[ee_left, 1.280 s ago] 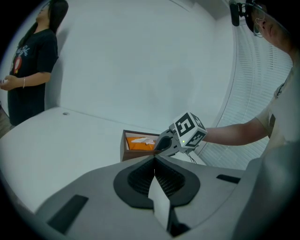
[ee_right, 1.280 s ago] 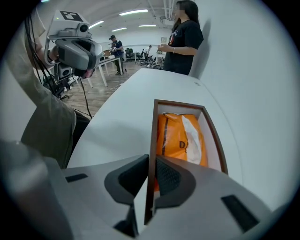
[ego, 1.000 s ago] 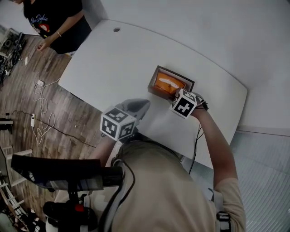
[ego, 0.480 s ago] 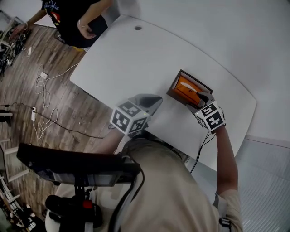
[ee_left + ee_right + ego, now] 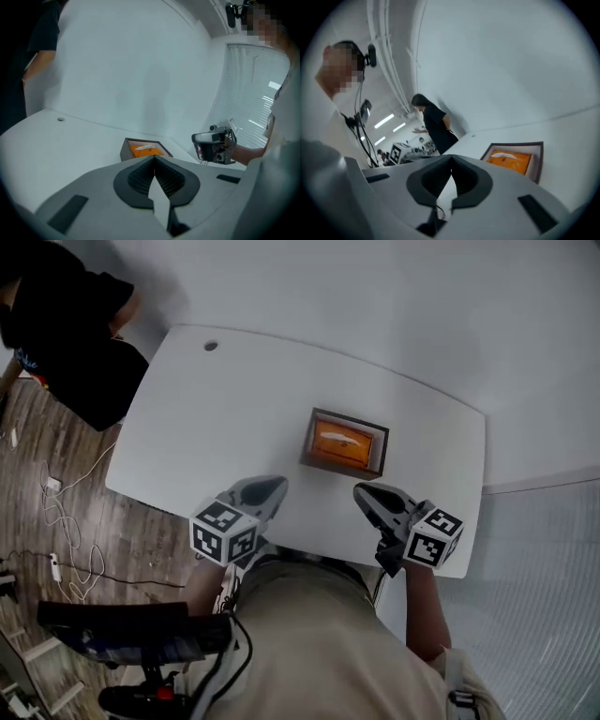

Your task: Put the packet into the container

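An orange packet (image 5: 343,439) lies flat inside the dark-walled container (image 5: 323,463) in the middle of the white table. My left gripper (image 5: 277,486) hangs near the table's front edge, left of the container, shut with nothing between its jaws. My right gripper (image 5: 362,493) hovers at the front right, apart from the container; its jaws have just been closing and are shut on nothing. In the left gripper view the packet (image 5: 144,150) shows beyond the left gripper (image 5: 153,160). The right gripper view has the packet (image 5: 509,158) to the right of the right gripper (image 5: 451,161).
A person in black (image 5: 66,343) stands at the table's far left corner. A small round hole (image 5: 210,346) sits in the tabletop near that corner. Cables (image 5: 56,521) trail over the wooden floor on the left. A white wall runs behind the table.
My right gripper has drawn back from the container toward the table's front edge and lifted, leaving the packet inside. The left gripper has shifted a little. The head view has swung.
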### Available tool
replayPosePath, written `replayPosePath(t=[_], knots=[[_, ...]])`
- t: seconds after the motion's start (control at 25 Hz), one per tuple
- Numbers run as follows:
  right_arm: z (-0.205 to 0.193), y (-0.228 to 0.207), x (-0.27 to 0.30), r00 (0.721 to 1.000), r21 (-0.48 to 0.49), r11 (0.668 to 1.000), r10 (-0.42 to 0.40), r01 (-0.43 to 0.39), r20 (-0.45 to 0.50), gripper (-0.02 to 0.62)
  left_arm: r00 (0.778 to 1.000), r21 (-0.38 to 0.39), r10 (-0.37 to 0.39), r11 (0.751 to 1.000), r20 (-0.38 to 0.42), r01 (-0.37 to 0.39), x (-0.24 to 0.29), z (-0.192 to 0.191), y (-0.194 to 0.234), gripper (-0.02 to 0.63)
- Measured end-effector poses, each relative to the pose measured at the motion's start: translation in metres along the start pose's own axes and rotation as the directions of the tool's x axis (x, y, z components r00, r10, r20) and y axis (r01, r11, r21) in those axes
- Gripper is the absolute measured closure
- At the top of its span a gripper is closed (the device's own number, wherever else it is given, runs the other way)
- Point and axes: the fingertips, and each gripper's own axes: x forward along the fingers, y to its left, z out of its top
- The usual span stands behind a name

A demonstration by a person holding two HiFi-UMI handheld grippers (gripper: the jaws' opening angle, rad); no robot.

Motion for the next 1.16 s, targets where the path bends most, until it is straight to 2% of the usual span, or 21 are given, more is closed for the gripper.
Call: replayPosePath(t=[0.08, 0.2, 0.28, 0.4, 0.6, 1.0, 1.16], knots=[[0.002, 0.024, -0.015, 0.996, 0.053, 0.996, 0.064, -0.067, 0.067, 0.578, 1.000, 0.016, -0.022, 1.000, 0.003, 0.022, 0.002, 0.004, -0.014, 0.601], [0.005, 0.054, -0.055, 0.988, 0.047, 0.992, 0.108, -0.113, 0.111, 0.580, 0.999, 0.067, -0.053, 0.996, 0.011, 0.052, 0.009, 0.014, -0.060, 0.601], [0.009, 0.062, -0.072, 0.984, 0.034, 0.991, 0.124, -0.130, 0.125, 0.580, 0.998, 0.101, -0.060, 0.993, 0.019, 0.058, 0.013, 0.023, -0.081, 0.601], [0.010, 0.069, -0.080, 0.980, 0.013, 0.989, 0.146, -0.149, 0.137, 0.580, 0.998, 0.122, -0.055, 0.991, 0.026, 0.052, 0.015, 0.027, -0.089, 0.601], [-0.009, 0.074, -0.137, 0.969, -0.017, 0.985, 0.172, -0.172, 0.180, 0.580, 0.999, 0.163, -0.036, 0.986, 0.015, 0.033, 0.024, 0.009, -0.141, 0.601], [-0.042, 0.043, -0.132, 0.961, 0.047, 0.977, 0.196, -0.209, 0.196, 0.580, 1.000, 0.161, -0.010, 0.987, 0.008, 0.009, 0.049, -0.011, -0.132, 0.601], [-0.056, 0.018, -0.114, 0.959, 0.083, 0.972, 0.201, -0.221, 0.199, 0.580, 1.000, 0.153, 0.005, 0.988, 0.005, -0.006, 0.062, -0.023, -0.106, 0.601]])
